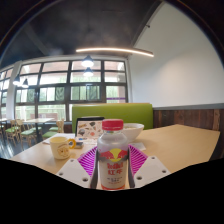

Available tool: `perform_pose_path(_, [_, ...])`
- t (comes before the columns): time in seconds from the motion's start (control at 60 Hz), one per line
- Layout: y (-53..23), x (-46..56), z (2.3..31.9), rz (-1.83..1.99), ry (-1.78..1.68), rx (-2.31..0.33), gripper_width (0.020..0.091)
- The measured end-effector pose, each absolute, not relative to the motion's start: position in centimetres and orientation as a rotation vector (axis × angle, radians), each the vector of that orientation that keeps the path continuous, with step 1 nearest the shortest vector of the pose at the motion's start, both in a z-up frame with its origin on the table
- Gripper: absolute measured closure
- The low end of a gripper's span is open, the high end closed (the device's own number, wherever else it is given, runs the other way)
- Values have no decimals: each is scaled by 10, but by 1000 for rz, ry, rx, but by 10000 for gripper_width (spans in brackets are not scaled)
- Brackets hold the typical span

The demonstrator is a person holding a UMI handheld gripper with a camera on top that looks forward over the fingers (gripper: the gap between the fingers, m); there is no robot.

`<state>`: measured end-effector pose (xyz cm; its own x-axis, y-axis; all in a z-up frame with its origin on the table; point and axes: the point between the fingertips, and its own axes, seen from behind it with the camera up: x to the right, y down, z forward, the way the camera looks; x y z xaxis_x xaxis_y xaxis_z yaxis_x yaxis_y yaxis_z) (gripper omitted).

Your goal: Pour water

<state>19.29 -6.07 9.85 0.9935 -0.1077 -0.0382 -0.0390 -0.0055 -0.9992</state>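
Large windows and a green booth seat back a pale table [180,142] in a canteen; on the left stands a yellow cup [62,147]; centre, near, the gripper [112,168] pinches a capped bottle [113,155] with a red label between both pink pads [90,160]; far right of it sits a white bowl [131,130]; pouring seems not yet begun, cap on.
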Motion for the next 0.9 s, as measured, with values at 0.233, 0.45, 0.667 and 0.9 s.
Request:
perform_pose_path(0.233, [-10,167,184,-458,-225,-1530,681])
perform_pose_path(0.45, [58,84,210,-1124,-918,-1329,682])
perform_pose_path(0.667, [91,47,169,-1600,-1526,-984,681])
perform_pose_path(0.9, [116,48,162,-1705,-1692,-835,681])
